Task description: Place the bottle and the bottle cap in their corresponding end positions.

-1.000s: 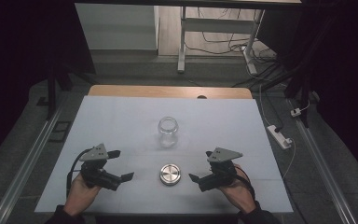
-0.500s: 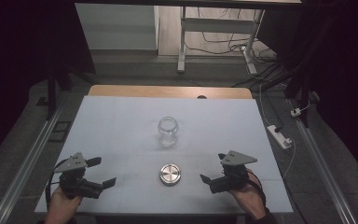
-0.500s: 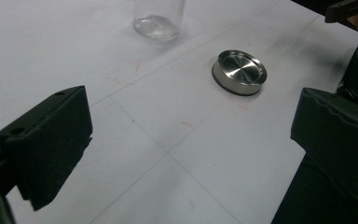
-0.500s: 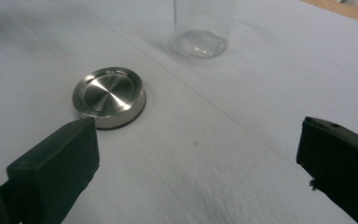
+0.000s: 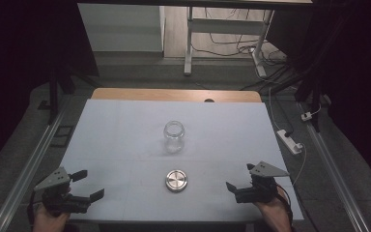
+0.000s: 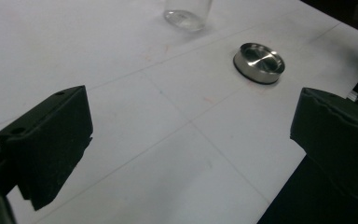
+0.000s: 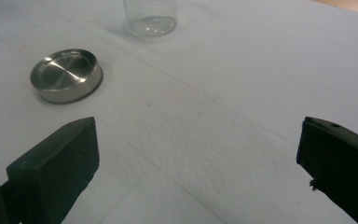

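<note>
Between both hand-held grippers, metal lid (image 5: pixel 177 180)

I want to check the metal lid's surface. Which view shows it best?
The right gripper view: the metal lid is nearest and sharp. The left gripper view shows it smaller; the high view, small from above.

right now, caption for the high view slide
Both open tools, left and right, flank a metal lid before a glass jar.

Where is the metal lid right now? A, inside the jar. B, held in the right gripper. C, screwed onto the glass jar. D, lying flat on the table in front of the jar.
D: the metal lid lies flat on the table, apart from the open glass jar and nearer the person, touched by no gripper.
</note>
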Tool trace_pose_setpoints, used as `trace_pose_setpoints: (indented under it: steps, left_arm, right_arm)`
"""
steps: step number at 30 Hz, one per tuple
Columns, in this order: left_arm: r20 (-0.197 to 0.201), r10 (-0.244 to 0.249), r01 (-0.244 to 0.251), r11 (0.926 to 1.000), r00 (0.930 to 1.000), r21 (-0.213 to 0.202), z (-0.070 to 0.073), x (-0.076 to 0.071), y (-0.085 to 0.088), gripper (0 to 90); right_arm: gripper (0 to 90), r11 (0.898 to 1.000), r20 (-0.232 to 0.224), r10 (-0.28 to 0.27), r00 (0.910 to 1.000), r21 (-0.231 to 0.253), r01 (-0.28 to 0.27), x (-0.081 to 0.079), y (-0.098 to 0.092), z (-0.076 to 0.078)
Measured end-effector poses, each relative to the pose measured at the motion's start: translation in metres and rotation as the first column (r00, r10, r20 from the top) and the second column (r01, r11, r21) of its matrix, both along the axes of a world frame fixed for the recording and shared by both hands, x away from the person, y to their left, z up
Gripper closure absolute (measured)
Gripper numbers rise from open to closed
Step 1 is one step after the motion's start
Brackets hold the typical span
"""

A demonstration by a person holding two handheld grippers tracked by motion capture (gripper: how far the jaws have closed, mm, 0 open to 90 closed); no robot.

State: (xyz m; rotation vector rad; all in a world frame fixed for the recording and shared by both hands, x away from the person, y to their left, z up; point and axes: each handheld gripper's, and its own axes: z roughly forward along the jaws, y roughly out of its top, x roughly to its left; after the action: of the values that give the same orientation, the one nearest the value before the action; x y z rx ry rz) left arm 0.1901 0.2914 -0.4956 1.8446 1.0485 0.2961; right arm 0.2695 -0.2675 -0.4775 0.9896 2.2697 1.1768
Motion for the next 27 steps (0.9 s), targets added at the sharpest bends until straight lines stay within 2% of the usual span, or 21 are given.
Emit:
trace_pose_setpoints:
  steps: [5,15,21,23,27]
  left_arm:
    - [-0.018,0.030,-0.030,0.9994,0.9994,0.015,-0.007,-0.006,0.007,0.0]
    - [-0.073,0.070,-0.067,0.9966,0.9948,0.049,-0.022,-0.013,0.015,0.0]
    - [-0.103,0.119,-0.108,0.9888,0.9875,0.102,-0.029,-0.021,0.019,0.0]
    - [-0.100,0.123,-0.114,0.9889,0.9874,0.096,-0.028,-0.022,0.020,0.0]
    - [-0.118,0.131,-0.119,0.9876,0.9844,0.103,-0.029,-0.021,0.019,0.2]
  right_arm:
    - [0.0,0.999,-0.009,-0.049,0.9988,-0.011,0.049,-0.005,-0.013,-0.003]
    - [0.0,0.994,-0.037,-0.101,0.9942,-0.048,0.099,-0.013,-0.027,-0.011]
    - [0.0,0.989,-0.071,-0.130,0.9890,-0.075,0.124,-0.018,-0.032,-0.016]
    - [0.0,0.988,-0.086,-0.135,0.9871,-0.083,0.128,-0.019,-0.034,-0.018]
    - [0.0,0.987,-0.091,-0.147,0.9849,-0.084,0.140,-0.020,-0.036,-0.018]
